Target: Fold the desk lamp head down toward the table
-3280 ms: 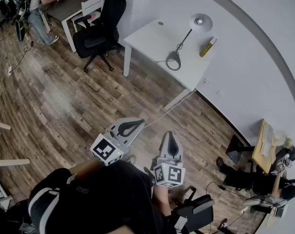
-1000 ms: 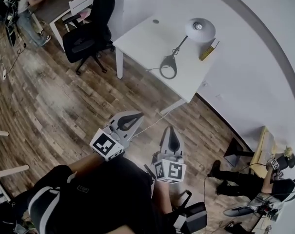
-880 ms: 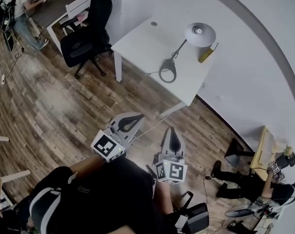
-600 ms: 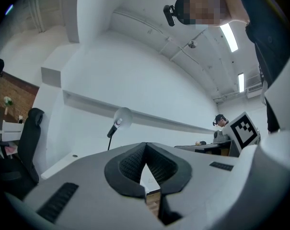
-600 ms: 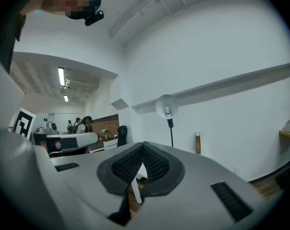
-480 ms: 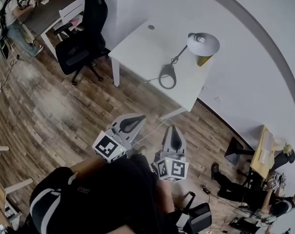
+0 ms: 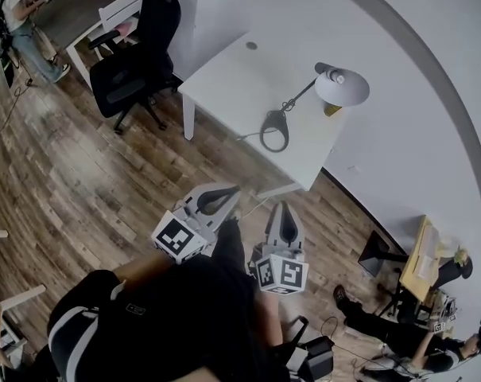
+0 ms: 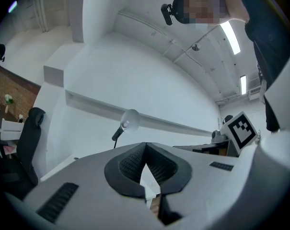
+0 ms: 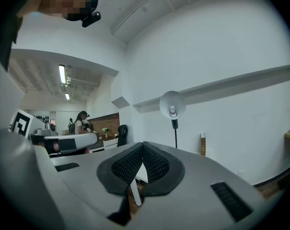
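Note:
A desk lamp stands upright on a white table by the wall. Its white round head sits on a thin black arm above a black ring base. The head also shows in the left gripper view and the right gripper view, far beyond the jaws. My left gripper and right gripper hang over the wood floor, well short of the table. Both are shut with nothing between their jaws.
A yellow-green bottle stands behind the lamp near the wall. A black office chair stands left of the table. A white cable runs from the table to the floor. People sit at desks far left and lower right.
The table and lamp have come nearer in the head view as I walk toward them. Both grippers stay shut and keep their pose in front of me.

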{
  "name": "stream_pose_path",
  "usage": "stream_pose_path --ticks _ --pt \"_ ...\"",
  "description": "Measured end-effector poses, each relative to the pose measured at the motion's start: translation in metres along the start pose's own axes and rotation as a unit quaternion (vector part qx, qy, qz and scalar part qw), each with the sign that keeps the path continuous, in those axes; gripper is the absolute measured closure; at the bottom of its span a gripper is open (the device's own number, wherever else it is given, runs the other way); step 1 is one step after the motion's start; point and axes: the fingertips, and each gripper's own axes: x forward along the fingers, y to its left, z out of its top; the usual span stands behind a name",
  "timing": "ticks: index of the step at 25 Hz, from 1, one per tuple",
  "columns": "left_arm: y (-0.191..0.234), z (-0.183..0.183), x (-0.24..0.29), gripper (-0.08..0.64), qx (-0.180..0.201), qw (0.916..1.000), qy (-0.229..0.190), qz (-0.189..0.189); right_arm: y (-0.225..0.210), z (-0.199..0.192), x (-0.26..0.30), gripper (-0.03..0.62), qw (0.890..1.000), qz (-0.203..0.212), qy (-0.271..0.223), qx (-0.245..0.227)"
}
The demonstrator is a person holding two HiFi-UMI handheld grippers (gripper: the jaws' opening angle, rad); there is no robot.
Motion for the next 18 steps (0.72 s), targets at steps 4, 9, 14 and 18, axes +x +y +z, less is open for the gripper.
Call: stream_pose_path --ticks 4,9,14,18 --pt "0.009 -0.002 0.012 0.537 0.001 0.9999 0.003 0.01 -0.011 0.001 0.014 0.578 1.0 0.006 -0.001 0.003" --pt "0.017 -0.006 0.044 0.537 0.008 0.9998 0.006 0.017 -0.036 0.003 0.038 0.578 1.0 0.016 -0.005 0.01" --pt "0.027 -0.006 0.078 0.537 0.01 0.9996 0.009 0.026 -0.061 0.012 0.064 0.578 0.999 0.03 -0.008 0.012" --pt "0.036 -0.006 0.109 0.537 0.013 0.9992 0.009 0.036 -0.08 0.02 0.089 0.578 0.999 0.041 -0.01 0.015"
